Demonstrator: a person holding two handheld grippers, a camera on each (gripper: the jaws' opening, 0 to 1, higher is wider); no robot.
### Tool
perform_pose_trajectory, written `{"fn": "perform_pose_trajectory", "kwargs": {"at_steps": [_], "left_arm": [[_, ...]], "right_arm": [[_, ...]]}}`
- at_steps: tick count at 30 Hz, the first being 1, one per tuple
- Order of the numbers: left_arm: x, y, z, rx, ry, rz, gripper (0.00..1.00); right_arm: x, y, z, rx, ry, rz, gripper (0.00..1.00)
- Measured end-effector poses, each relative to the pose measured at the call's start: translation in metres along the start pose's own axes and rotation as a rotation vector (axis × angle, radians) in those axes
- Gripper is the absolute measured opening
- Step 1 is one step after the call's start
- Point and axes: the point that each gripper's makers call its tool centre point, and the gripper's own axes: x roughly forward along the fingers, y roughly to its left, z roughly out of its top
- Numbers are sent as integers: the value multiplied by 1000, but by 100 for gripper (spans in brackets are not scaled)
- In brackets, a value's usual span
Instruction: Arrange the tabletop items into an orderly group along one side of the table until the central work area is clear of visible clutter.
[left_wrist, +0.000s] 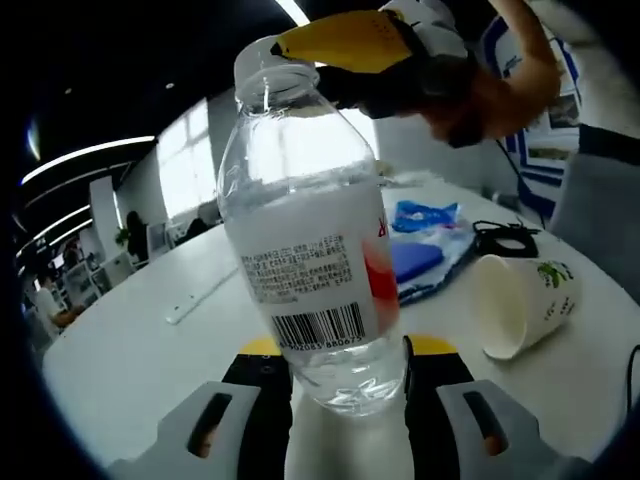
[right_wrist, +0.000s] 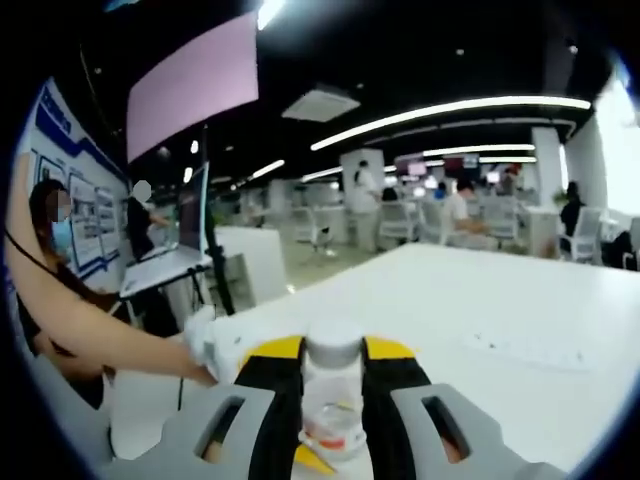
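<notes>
A clear plastic bottle (left_wrist: 310, 250) with a white barcode label and a red mark rises tilted in the left gripper view. My left gripper (left_wrist: 345, 372) is shut on its base. From above, my right gripper (left_wrist: 345, 40), yellow-padded, comes down over the bottle's top. In the right gripper view the bottle's white cap (right_wrist: 333, 345) sits between the jaws of my right gripper (right_wrist: 333, 385), which is shut on the bottle's neck. A white paper cup (left_wrist: 520, 300) lies on its side to the right of the bottle. A blue and clear plastic packet (left_wrist: 425, 245) lies behind it.
A black coiled cable (left_wrist: 505, 238) lies beyond the cup on the white table (left_wrist: 150, 350). A thin white strip (left_wrist: 200, 297) rests left of the bottle. A person's arm (right_wrist: 90, 320) reaches in at the left; a laptop on a stand (right_wrist: 170, 255) is behind it.
</notes>
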Motion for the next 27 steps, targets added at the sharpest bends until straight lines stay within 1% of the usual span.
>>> {"fn": "perform_pose_trajectory", "kwargs": {"at_steps": [2, 3, 6, 9, 12, 14, 15, 16, 19, 21, 22, 24, 27], "left_arm": [[2, -2, -4, 17, 14, -26, 40], [3, -3, 0, 22, -11, -40, 40], [4, -4, -1, 32, 3, -57, 40], [7, -6, 0, 34, -10, -79, 40], [8, -6, 0, 21, -18, -95, 41], [8, -8, 0, 20, -27, -112, 41], [7, -8, -1, 16, -34, -119, 41], [7, -8, -1, 10, -41, -126, 40], [8, -10, 1, 2, -51, -134, 40], [8, -11, 0, -38, -72, -133, 40], [8, -11, 0, -45, -77, -129, 40], [8, -11, 2, -40, -71, -126, 40], [9, -12, 3, -43, -67, -124, 40]], "right_arm": [[-2, -2, -4, 2, 7, -13, 17], [-3, -2, -2, 27, -10, -11, 17], [-5, -1, -2, 18, -2, -17, 17], [-8, 6, -4, 23, -3, -24, 17], [-6, 2, -3, 36, 3, -37, 17], [-4, 4, -4, 28, 13, -39, 18], [-4, 5, -5, -1, 14, -51, 18], [-4, 4, -5, 1, 13, -53, 18], [-4, 2, -5, 23, 2, -70, 18], [-4, 2, -4, 19, -7, -70, 18], [-4, 1, -4, 5, -8, -72, 18], [-4, 0, -4, -7, -7, -72, 18], [-4, -2, -4, -2, -11, -77, 18]]}}
